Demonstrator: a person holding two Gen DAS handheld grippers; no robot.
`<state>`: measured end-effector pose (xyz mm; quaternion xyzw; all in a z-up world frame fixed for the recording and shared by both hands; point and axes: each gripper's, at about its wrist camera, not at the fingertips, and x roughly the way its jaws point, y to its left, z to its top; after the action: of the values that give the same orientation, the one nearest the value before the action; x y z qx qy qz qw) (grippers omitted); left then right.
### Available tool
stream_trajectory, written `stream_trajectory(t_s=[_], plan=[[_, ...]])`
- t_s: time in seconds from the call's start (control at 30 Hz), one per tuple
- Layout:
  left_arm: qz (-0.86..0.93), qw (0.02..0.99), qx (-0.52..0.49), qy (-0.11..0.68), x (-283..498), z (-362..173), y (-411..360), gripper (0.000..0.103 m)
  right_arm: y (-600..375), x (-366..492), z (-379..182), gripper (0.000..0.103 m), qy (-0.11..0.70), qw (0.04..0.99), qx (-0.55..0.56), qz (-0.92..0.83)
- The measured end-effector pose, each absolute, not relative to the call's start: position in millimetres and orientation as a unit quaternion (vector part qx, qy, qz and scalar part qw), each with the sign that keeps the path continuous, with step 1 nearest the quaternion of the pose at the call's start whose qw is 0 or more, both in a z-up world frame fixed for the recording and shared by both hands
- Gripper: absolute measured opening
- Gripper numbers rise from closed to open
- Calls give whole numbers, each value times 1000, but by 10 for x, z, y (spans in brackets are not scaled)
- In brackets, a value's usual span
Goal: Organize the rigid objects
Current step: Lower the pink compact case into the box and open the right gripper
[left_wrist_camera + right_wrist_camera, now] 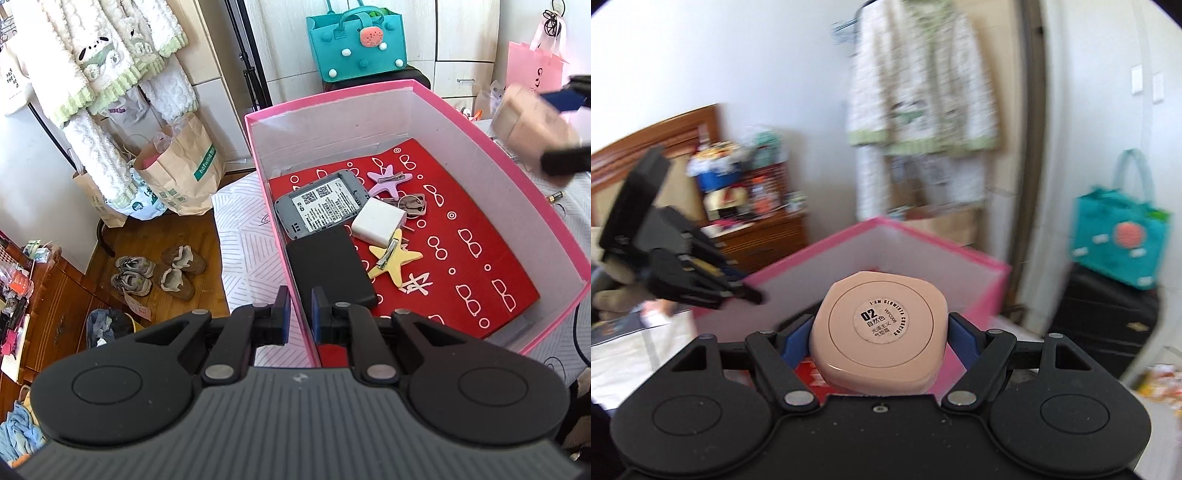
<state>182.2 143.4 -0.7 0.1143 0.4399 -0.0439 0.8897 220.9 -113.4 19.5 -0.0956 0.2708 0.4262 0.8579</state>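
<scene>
A pink box (332,96) with a red printed lining stands on a white patterned cloth. My left gripper (300,311) is shut on the box's near left wall; the right wrist view shows the same gripper (748,291) at the box (916,240) corner. Inside lie a grey device with a QR label (321,206), a black slab (328,269), a white charger (378,220), a yellow star clip (393,260), a purple star clip (386,179) and keys (412,204). My right gripper (879,341) is shut on a beige-pink compact (882,332), held above the box's right side (532,122).
A teal felt bag (356,44) sits on a black suitcase (1108,314) behind the box. A pink gift bag (532,70) stands at the far right. Paper bags (184,173), hanging fleece clothes (110,62) and shoes (159,271) fill the left, beside a wooden dresser (40,291).
</scene>
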Motion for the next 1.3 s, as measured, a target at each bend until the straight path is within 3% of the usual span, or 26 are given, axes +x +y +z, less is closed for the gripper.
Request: stream_trajectory(t_s=[0.13, 0.37, 0.7, 1.13, 1.23, 1.3], plan=[[-46, 890, 112, 440, 1818, -8, 1430, 11, -841, 2319, 98, 81, 305, 821, -119, 468], [-49, 891, 106, 438, 1820, -4, 1460, 11, -320, 2490, -252, 81, 364, 745, -257, 497], [-51, 893, 102, 436, 1823, 2, 1472, 11, -92, 2615, -439, 80, 432, 687, -331, 482], [-59, 893, 99, 435, 1843, -3, 1503, 11, 15, 2612, -510, 80, 380, 718, -434, 390], [-59, 894, 100, 433, 1848, -11, 1511, 11, -75, 2669, -407, 79, 374, 736, -407, 392], [-60, 894, 98, 433, 1852, -13, 1522, 11, -191, 2730, -288, 72, 385, 741, -361, 416]])
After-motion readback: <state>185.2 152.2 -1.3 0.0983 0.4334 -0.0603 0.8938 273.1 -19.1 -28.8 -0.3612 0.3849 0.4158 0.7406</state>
